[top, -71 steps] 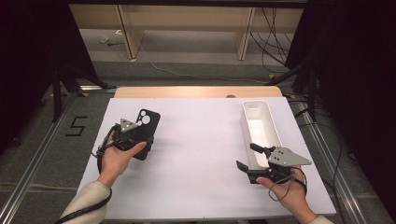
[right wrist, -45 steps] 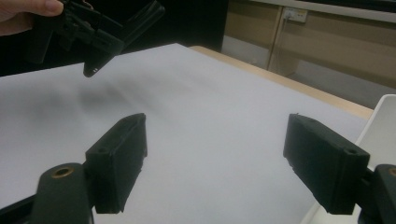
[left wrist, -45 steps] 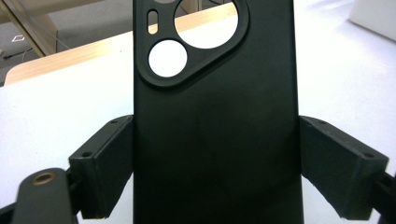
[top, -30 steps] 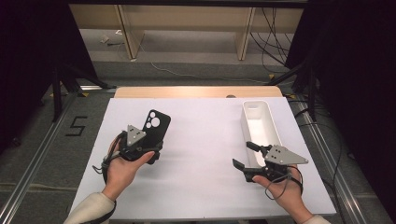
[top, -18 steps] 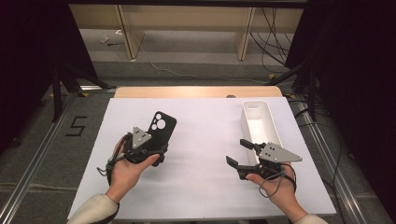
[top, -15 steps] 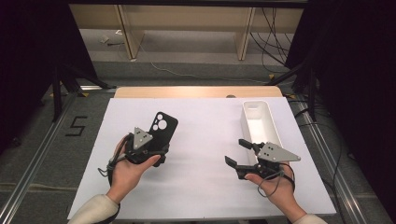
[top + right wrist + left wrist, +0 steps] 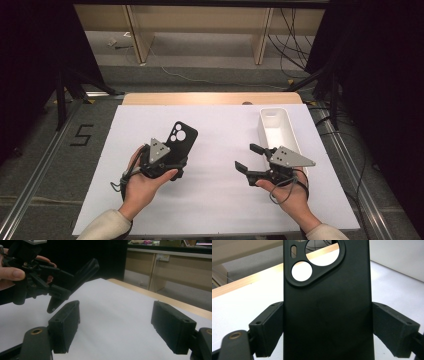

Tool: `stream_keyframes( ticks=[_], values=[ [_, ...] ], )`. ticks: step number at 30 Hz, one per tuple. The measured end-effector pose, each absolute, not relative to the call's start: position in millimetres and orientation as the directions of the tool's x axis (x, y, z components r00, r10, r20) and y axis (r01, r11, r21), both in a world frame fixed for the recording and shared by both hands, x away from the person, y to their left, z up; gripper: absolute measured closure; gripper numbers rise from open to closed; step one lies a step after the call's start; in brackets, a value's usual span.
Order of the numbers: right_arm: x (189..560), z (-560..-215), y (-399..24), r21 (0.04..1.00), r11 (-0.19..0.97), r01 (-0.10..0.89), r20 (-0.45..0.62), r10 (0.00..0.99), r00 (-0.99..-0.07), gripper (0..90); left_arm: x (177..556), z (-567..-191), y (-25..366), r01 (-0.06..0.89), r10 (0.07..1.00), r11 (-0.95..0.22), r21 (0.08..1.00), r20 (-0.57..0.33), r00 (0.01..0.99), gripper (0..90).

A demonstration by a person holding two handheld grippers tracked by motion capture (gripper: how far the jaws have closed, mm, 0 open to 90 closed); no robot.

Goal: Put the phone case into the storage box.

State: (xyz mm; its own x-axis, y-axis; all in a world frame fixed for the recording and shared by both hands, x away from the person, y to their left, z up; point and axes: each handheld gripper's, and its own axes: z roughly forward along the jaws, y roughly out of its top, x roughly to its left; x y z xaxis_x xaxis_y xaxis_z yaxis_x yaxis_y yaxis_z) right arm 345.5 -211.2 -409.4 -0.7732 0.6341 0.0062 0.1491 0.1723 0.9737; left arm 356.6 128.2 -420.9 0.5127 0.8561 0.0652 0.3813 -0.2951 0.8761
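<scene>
- The left hand-held gripper [image 7: 170,159] sits over the left half of the white bench [image 7: 220,200], held in the person's left hand [image 7: 142,182].
- Its jaws are clamped on a black phone case [image 7: 179,141], one jaw on each long edge, as the left gripper view shows [image 7: 327,315].
- The case points up and away from the left hand toward the far side of the bench, camera cut-outs at the far end.
- In the right gripper view the case [image 7: 86,271] looks tilted and lifted off the bench, though its lower end is too dark to be sure.
- The right hand-held gripper [image 7: 250,159] is over the right half of the bench, held in the right hand [image 7: 287,192], a grey three-cornered plate [image 7: 290,157] on top.
- Its jaws stand wide apart with nothing between them; in the right gripper view [image 7: 115,327] only bare white bench lies in the gap.
- The right jaws point left, toward the left hand-held gripper [image 7: 37,277], and the two are well apart.
- A white oblong tray [image 7: 274,116] lies on the right part of the bench, just beyond the right hand-held gripper, its long side running away from the person.
- A strip of wood [image 7: 212,98] edges the far side of the bench.
</scene>
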Motion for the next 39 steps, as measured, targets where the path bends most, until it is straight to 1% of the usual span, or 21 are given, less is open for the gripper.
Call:
stream_keyframes(
  ticks=[27, 39],
  values=[
    [365, -404, -189, 0.977, 0.135, 0.164, 0.041, 0.636, -0.771, 25.4, 351, -422, 95, 0.342, 0.817, -0.322, 0.883, 0.077, 0.571, 14.4],
    [373, -405, -184, 0.974, 0.142, 0.177, 0.045, 0.644, -0.764, 25.9, 349, -423, 80, 0.326, 0.799, -0.329, 0.886, 0.077, 0.596, 14.4]
  ],
)
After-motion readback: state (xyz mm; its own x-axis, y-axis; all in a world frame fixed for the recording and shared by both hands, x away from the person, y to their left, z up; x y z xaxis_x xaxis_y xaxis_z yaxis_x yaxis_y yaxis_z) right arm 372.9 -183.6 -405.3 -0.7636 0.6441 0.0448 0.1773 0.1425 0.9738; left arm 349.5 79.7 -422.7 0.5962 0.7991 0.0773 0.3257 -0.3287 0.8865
